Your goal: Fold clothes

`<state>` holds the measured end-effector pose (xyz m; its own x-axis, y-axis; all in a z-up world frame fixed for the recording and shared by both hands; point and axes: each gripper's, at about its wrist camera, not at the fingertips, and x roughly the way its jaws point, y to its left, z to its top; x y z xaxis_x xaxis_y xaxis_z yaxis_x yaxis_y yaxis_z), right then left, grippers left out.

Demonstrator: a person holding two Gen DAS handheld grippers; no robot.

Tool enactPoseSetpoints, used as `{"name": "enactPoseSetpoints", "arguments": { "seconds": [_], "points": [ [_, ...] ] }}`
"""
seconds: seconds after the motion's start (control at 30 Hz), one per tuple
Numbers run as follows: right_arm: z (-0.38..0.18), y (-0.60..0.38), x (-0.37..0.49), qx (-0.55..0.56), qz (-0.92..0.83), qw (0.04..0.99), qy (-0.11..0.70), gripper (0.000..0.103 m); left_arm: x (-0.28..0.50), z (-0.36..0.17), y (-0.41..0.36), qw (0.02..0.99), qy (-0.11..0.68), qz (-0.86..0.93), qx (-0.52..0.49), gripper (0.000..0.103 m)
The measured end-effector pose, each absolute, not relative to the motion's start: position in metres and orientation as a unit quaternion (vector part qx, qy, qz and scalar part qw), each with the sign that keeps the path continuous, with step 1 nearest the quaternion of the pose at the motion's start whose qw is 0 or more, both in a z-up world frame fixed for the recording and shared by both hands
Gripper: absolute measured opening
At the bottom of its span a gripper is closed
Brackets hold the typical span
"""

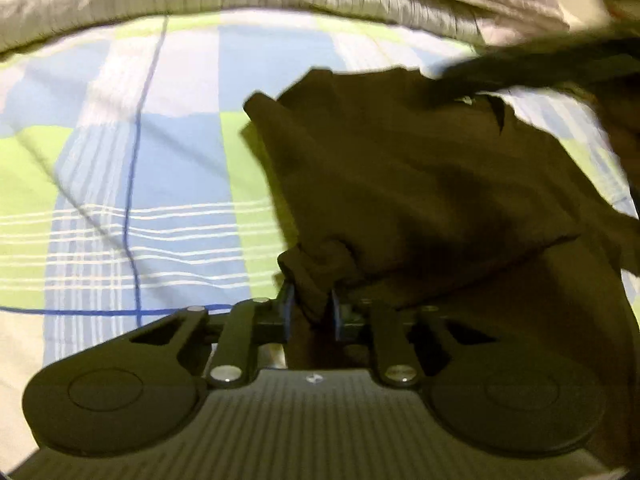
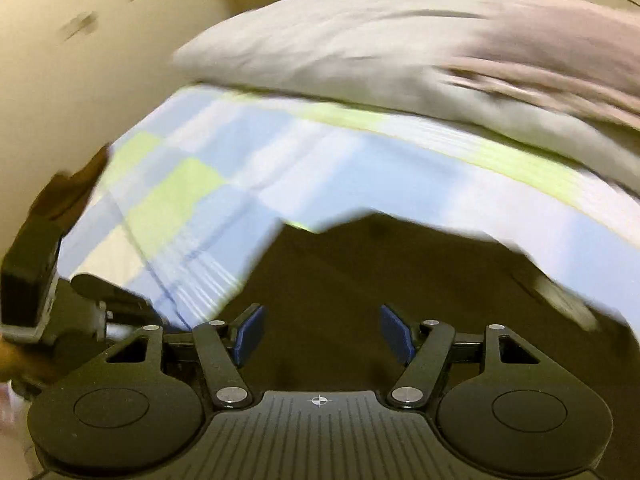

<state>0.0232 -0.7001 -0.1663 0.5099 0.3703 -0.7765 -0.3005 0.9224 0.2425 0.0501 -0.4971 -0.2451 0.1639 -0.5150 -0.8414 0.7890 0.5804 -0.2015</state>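
Your left gripper [image 1: 311, 308] pinches the soft, limp garment [image 1: 420, 184]; your right gripper [image 2: 320, 332] gapes empty, so grab an edge.

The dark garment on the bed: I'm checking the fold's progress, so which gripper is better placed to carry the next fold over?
Left. The left gripper already pinches a bunch of the dark garment, while the right gripper stands open, holding nothing.

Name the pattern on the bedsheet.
Blue, green and white checks on the bedsheet, clearest in the left wrist view.
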Motion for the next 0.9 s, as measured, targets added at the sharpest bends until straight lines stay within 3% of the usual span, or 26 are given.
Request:
{"name": "enactPoseSetpoints", "arguments": {
  "seconds": [0.2, 0.23, 0.27, 0.3, 0.33, 0.6, 0.67, 0.7, 0.73, 0.9],
  "points": [
    [-0.206, -0.639, 0.113, -0.025, 0.240, 0.831, 0.502, 0.067, 0.042, -0.241, -0.477, 0.766, 0.471, -0.429, 0.081, 0.007],
    [-0.217, -0.632, 0.124, -0.035, 0.240, 0.818, 0.522, 0.060, 0.042, -0.241, -0.475, 0.768, 0.472, -0.427, 0.070, 0.006],
    [-0.229, -0.626, 0.135, -0.046, 0.237, 0.801, 0.548, 0.040, 0.043, -0.241, -0.472, 0.770, 0.472, -0.425, 0.060, 0.006],
    [-0.239, -0.621, 0.144, -0.060, 0.233, 0.786, 0.569, 0.003, 0.045, -0.240, -0.469, 0.773, 0.472, -0.420, 0.050, 0.006],
    [-0.243, -0.617, 0.150, -0.069, 0.229, 0.784, 0.573, 0.002, 0.047, -0.240, -0.467, 0.778, 0.471, -0.415, 0.041, 0.005],
    [-0.228, -0.622, 0.178, -0.007, 0.151, 0.859, 0.489, 0.003, 0.073, -0.254, -0.444, 0.781, 0.511, -0.357, -0.034, 0.005],
    [-0.221, -0.627, 0.173, 0.007, 0.128, 0.873, 0.471, 0.020, 0.071, -0.250, -0.438, 0.786, 0.507, -0.353, -0.024, 0.005],
    [-0.214, -0.632, 0.165, 0.018, 0.120, 0.882, 0.456, 0.038, 0.069, -0.248, -0.435, 0.789, 0.504, -0.351, -0.019, 0.006],
    [-0.207, -0.637, 0.157, 0.029, 0.112, 0.890, 0.441, 0.047, 0.068, -0.246, -0.432, 0.792, 0.501, -0.349, -0.014, 0.006],
    [-0.201, -0.658, 0.087, 0.073, 0.076, 0.897, 0.429, 0.047, 0.054, -0.237, -0.426, 0.788, 0.496, -0.364, 0.013, 0.006]
  ]
}}
